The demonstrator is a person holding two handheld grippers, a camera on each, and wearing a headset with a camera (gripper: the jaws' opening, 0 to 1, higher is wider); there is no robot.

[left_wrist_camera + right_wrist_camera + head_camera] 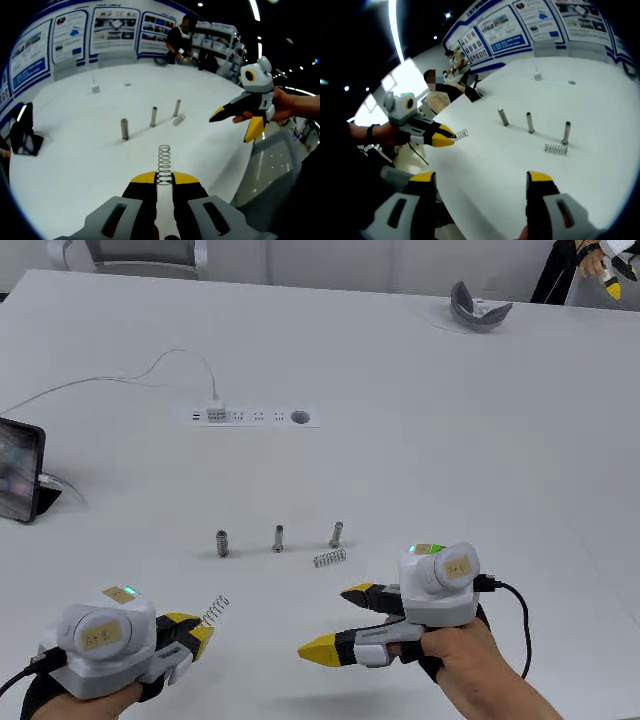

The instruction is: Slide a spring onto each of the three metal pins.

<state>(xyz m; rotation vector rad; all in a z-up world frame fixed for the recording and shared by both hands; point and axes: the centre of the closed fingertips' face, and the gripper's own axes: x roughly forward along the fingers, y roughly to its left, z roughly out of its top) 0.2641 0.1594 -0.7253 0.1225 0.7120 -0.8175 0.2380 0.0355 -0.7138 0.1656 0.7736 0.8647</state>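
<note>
Clamping gripper: left gripper [164, 177] was closed on the near end of a spring [164, 157], close to the near edge of the table [480, 440].
Spring axis: it ran straight out from the jaws toward the far side, close to level, while the pins stood upright.
Pins: left pin [222, 543] already wore a coil; middle pin [278, 537] and right pin [336, 533] stood bare, far and right of the held spring, the middle one closer.
Other tongs: right gripper [335, 621] had its jaws wide apart and empty, and was the nearer one to the loose spring [330, 558] lying just beside the right pin.
Hard to tell: how far down the left pin its coil sat; how many turns the jaws pinched.
</note>
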